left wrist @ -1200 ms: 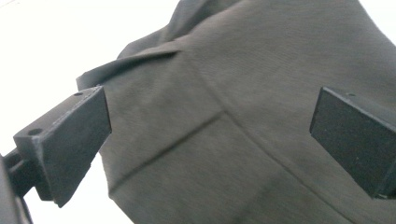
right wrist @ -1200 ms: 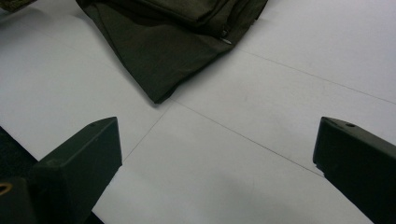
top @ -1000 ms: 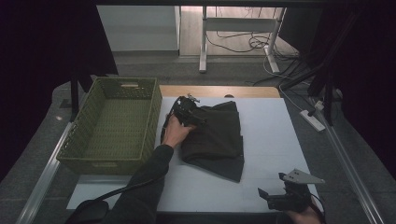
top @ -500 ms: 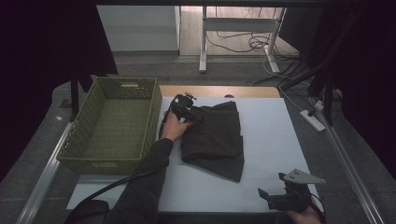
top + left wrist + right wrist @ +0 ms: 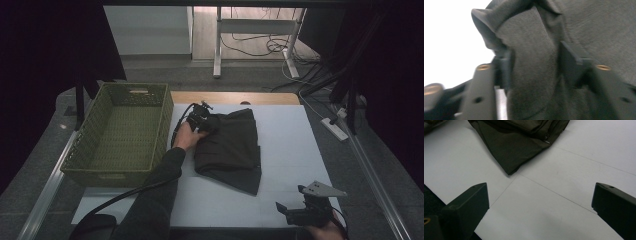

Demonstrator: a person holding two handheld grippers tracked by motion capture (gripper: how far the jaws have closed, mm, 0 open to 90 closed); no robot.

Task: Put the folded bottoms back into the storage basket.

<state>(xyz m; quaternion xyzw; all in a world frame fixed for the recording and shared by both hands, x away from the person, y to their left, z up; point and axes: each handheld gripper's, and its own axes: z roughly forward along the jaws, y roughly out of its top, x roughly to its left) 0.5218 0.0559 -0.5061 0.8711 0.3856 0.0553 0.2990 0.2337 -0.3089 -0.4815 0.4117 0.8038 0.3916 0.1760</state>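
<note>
Dark grey folded fabric garment [image 5: 231, 147]: left gripper [image 5: 201, 120], jaws just closing, pinches a fold; right gripper [image 5: 302, 212] gapes wide, holding nothing.

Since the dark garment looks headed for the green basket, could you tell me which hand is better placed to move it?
Left: the left gripper pinches the garment beside the basket; the right gripper waits open.

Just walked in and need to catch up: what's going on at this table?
A person is working on a folded dark garment lying on the white table. The left hand-held gripper is at the garment's far left corner; its jaws have just been closing, with a fold of cloth between them. The right hand-held gripper rests open near the table's front edge, apart from the garment. A green basket stands at the left.
</note>
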